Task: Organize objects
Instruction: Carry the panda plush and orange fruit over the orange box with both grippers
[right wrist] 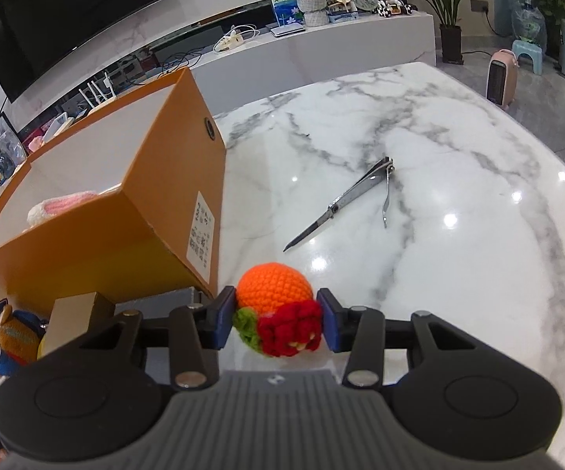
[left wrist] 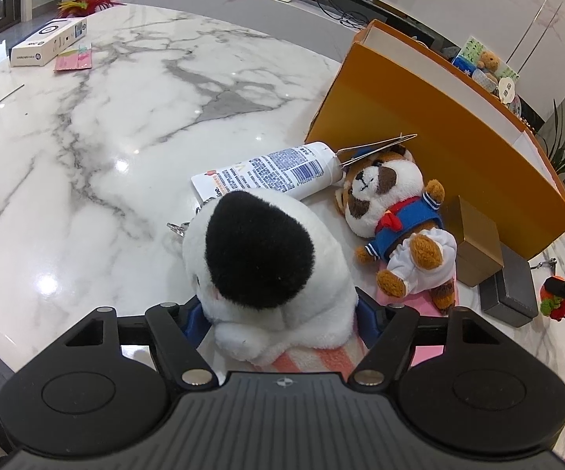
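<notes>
Two grips on: the left gripper (left wrist: 278,313) squeezes a black-and-white plush (left wrist: 267,258) over the table (left wrist: 106,137), the right gripper (right wrist: 276,323) clamps a crocheted orange (right wrist: 278,305). Next, I reckon, both need lifting into the orange box (right wrist: 157,180) alongside.

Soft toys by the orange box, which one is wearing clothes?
The brown-and-white raccoon plush, lying beside the orange box in a blue sailor top. The black-and-white plush between the left gripper's fingers is bare.

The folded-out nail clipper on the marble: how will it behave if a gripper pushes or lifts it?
The nail clipper looks like thin rigid metal, so it should stay stiff. On the glossy marble table it would probably slide or spin rather than roll. Its hinged lever may swing when lifted.
</notes>
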